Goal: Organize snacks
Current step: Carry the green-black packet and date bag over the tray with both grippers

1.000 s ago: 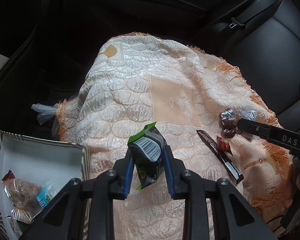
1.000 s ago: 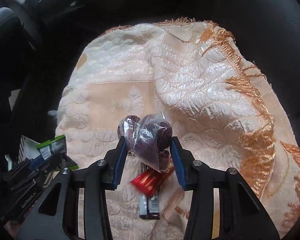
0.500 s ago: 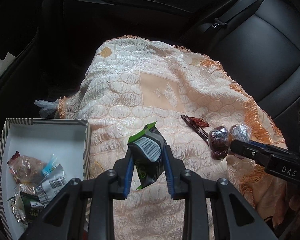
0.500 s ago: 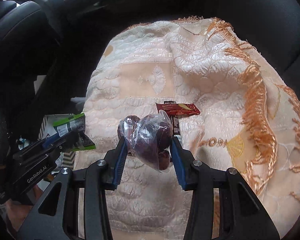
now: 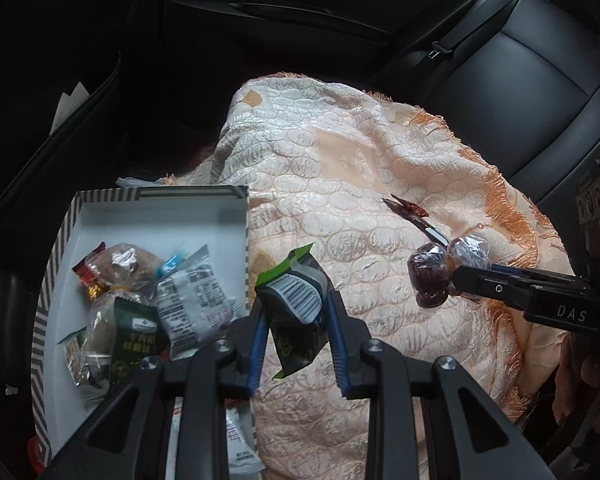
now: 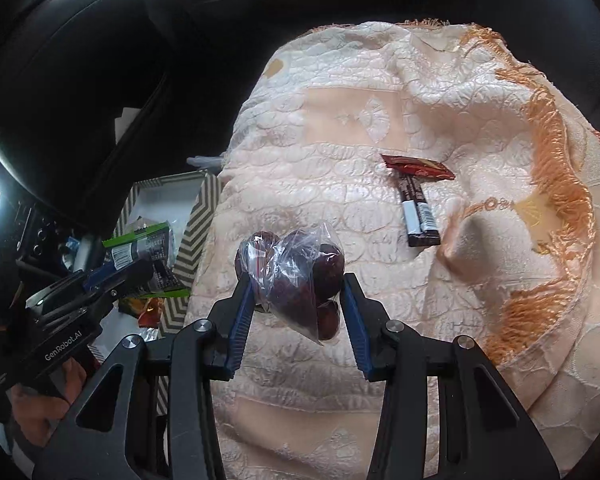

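My left gripper (image 5: 296,312) is shut on a green-and-black snack packet (image 5: 296,316) and holds it above the cloth, just right of a white box with a striped rim (image 5: 156,194) that holds several snack packs. My right gripper (image 6: 298,292) is shut on a clear bag of dark red fruit (image 6: 300,276), held above the cloth. That bag also shows in the left wrist view (image 5: 444,272). A dark snack bar (image 6: 418,210) and a red wrapper (image 6: 416,166) lie on the cloth beyond it. The left gripper with its packet (image 6: 140,252) shows at the left of the right wrist view.
A cream quilted cloth with orange fringe (image 5: 360,184) covers a black car seat (image 5: 520,68). The box sits at the cloth's left edge. The dark front seat back (image 6: 60,80) rises to the left.
Both grippers have moved back and to the left with their loads. The box has come fully into the left wrist view; the bar and wrapper now lie farther from the right gripper.
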Demonstrator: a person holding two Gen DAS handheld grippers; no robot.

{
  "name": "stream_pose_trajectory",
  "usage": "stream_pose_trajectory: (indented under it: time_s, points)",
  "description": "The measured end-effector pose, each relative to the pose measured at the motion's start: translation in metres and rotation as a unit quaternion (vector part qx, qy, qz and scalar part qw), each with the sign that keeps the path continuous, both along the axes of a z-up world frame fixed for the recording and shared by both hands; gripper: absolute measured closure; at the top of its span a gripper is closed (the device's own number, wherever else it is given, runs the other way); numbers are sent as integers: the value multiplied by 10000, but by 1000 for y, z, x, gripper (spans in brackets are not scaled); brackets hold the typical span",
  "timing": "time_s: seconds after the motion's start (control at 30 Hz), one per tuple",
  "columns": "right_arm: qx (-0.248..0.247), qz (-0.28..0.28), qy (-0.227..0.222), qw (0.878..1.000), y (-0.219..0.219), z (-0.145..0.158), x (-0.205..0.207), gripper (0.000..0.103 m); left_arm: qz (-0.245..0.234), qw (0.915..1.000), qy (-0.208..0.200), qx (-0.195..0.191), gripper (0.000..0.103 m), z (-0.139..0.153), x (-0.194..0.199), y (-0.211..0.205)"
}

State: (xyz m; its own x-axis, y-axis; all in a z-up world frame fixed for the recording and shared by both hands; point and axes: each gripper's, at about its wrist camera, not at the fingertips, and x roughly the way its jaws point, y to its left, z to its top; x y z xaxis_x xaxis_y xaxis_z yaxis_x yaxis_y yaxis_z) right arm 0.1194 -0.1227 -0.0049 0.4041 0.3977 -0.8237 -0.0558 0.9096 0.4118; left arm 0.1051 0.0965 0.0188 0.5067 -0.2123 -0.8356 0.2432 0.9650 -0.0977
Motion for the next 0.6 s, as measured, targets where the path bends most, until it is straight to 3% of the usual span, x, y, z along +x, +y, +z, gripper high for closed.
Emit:
stream_pose_trajectory:
  time_s: [0.6]
  points:
    - [12,1159,-37,9933,115,2,4,60,631,9977,55,230,73,-9,-38,82]
